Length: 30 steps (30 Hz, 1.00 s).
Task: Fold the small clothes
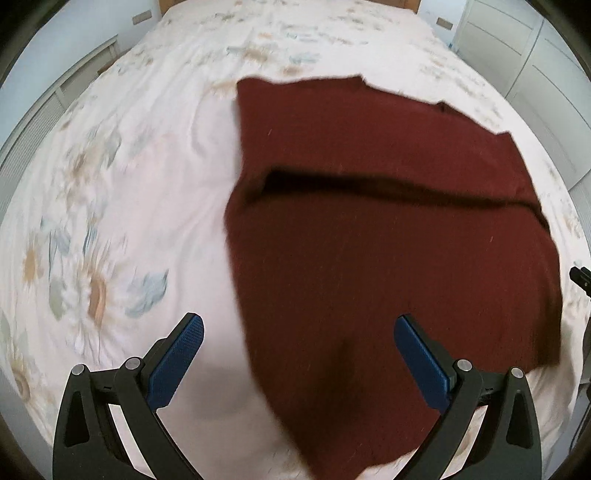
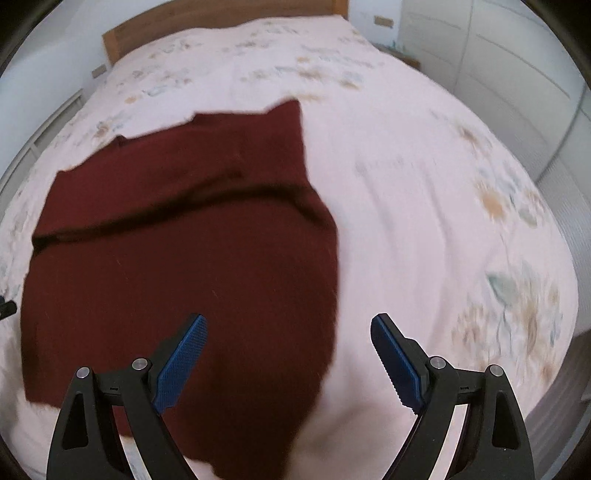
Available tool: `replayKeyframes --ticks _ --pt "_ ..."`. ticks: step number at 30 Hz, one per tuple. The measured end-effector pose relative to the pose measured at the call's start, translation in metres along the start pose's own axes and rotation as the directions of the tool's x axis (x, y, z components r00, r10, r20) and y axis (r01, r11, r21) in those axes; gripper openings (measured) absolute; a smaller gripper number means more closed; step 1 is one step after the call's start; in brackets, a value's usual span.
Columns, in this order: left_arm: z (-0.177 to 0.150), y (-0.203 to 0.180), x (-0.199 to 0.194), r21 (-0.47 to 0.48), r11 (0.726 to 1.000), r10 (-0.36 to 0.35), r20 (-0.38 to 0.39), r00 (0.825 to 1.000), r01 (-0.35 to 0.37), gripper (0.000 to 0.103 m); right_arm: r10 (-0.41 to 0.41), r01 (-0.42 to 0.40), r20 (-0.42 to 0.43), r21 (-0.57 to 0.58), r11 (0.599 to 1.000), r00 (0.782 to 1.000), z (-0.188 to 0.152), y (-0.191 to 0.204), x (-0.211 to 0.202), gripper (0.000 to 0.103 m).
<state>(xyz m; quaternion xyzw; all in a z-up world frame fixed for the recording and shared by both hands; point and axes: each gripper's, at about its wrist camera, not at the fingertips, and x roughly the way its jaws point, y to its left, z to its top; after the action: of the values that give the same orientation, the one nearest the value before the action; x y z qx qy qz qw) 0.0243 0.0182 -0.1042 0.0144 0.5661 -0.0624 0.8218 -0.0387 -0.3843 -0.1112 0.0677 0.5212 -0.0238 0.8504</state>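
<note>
A dark red garment (image 1: 388, 258) lies flat on the bed, with a folded flap across its near half and a dark fold edge running sideways. My left gripper (image 1: 299, 325) hangs open above the garment's left edge, nothing between its blue pads (image 1: 177, 358). In the right wrist view the same garment (image 2: 184, 266) fills the left half. My right gripper (image 2: 288, 325) hangs open above the garment's right edge, its blue pads (image 2: 399, 362) clear of the cloth. A tip of the other gripper (image 1: 580, 277) shows at the right rim of the left wrist view.
The bed is covered by a pale pink sheet (image 1: 147, 184) with a flower print. A wooden headboard (image 2: 221, 26) stands at the far end. White cupboard doors (image 2: 498, 74) line the right side, and a pale wall with a rail (image 1: 55, 103) runs on the left.
</note>
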Motion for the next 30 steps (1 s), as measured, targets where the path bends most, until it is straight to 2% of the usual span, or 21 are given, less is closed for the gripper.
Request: replayKeyframes --ticks 9,15,19,21,23,24,25,26,27,28,29,30 --pt "-0.049 -0.003 0.018 -0.008 1.000 -0.021 -0.091 0.996 0.020 0.102 0.028 -0.024 -0.093 0.042 0.999 0.995 -0.046 -0.012 0.018 0.091" --pt "-0.066 -0.012 0.032 -0.018 0.998 -0.066 -0.145 0.987 0.064 0.101 0.058 -0.053 -0.153 0.035 0.998 0.986 -0.067 -0.003 0.030 0.091" --pt "-0.069 -0.020 0.036 0.006 0.997 -0.070 -0.146 0.987 0.072 0.098 0.048 -0.048 -0.165 0.001 0.999 0.985 -0.072 0.005 0.033 0.091" --pt "-0.070 -0.024 0.036 0.016 0.996 -0.086 -0.144 0.986 0.090 0.088 0.067 -0.065 -0.172 0.016 0.998 0.983 -0.072 0.005 0.033 0.090" --pt "-0.071 -0.029 0.034 0.029 0.994 -0.102 -0.140 0.985 0.107 0.067 0.075 -0.070 -0.193 0.035 0.997 0.978 -0.071 0.004 0.035 0.087" --pt "-0.071 -0.031 0.033 0.034 0.992 -0.116 -0.139 0.984 0.122 0.062 0.069 -0.062 -0.203 0.039 0.997 0.977 -0.071 0.005 0.035 0.080" --pt "-0.070 -0.032 0.032 0.035 0.990 -0.128 -0.140 0.982 0.135 0.050 0.069 -0.061 -0.210 0.042 0.997 0.975 -0.070 0.005 0.035 0.075" --pt "-0.069 -0.034 0.031 0.036 0.987 -0.149 -0.145 0.978 0.156 0.040 0.083 -0.074 -0.216 0.052 0.996 0.973 -0.070 0.004 0.034 0.061" --pt "-0.068 -0.036 0.029 0.039 0.985 -0.158 -0.148 0.976 0.166 0.035 0.102 -0.089 -0.222 0.066 0.994 0.970 -0.069 0.003 0.034 0.049" --pt "-0.070 -0.035 0.027 0.042 0.984 -0.165 -0.149 0.975 0.173 0.023 0.123 -0.105 -0.230 0.088 0.991 0.965 -0.068 0.001 0.033 0.045" --pt "-0.068 -0.035 0.026 0.038 0.980 -0.186 -0.156 0.970 0.194 0.013 0.147 -0.124 -0.237 0.109 0.986 0.961 -0.068 -0.001 0.032 0.036" --pt "-0.067 -0.035 0.026 0.024 0.977 -0.204 -0.162 0.966 0.210 0.012 0.164 -0.139 -0.240 0.120 0.983 0.957 -0.067 -0.002 0.032 0.025"
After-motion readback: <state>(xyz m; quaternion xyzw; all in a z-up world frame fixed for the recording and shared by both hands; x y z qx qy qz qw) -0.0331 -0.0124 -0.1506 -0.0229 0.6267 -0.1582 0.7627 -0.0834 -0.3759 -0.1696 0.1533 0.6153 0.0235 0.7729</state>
